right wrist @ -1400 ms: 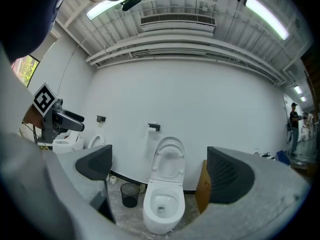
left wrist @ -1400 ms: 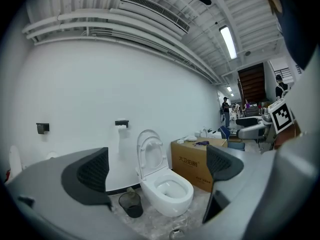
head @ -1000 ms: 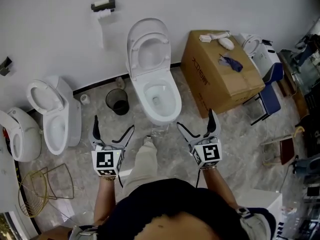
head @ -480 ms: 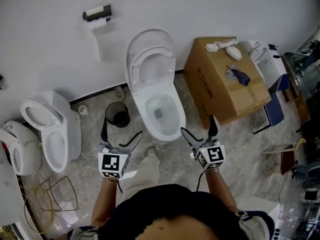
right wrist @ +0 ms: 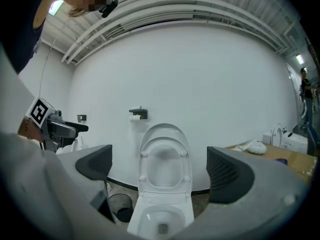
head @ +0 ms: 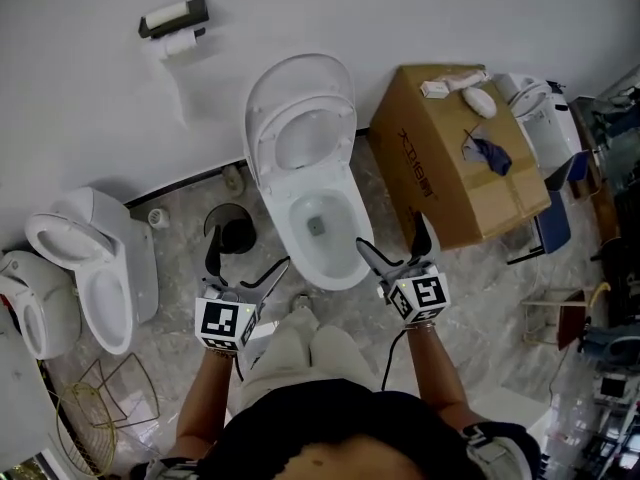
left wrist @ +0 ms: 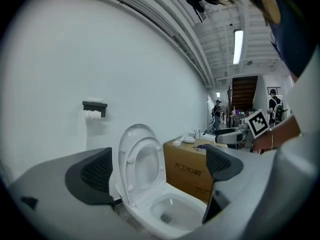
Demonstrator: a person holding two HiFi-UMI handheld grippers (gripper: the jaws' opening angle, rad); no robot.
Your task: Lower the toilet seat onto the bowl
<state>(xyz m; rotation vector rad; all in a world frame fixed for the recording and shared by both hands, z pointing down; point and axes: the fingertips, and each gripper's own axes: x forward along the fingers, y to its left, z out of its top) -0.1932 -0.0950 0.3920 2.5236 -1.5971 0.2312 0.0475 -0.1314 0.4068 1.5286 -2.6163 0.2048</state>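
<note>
A white toilet bowl [head: 318, 230] stands against the white wall, its seat [head: 303, 133] and lid raised upright behind it. In the right gripper view the seat [right wrist: 164, 160] faces me between the jaws, above the bowl [right wrist: 161, 220]. The left gripper view has the seat [left wrist: 136, 165] left of centre and the bowl [left wrist: 170, 214] below. My left gripper [head: 243, 264] is open, short of the bowl's front left. My right gripper [head: 394, 243] is open beside the bowl's front right rim. Neither touches the toilet.
A black waste bin [head: 232, 230] sits left of the bowl. A large cardboard box [head: 455, 160] with small items stands to the right. Two more white toilets [head: 95, 258] stand at the far left. A paper holder [head: 172, 19] hangs on the wall. A wire rack [head: 85, 400] lies at lower left.
Both open grippers have moved forward toward the toilet, which now sits closer in the head view. The seat stays upright.
</note>
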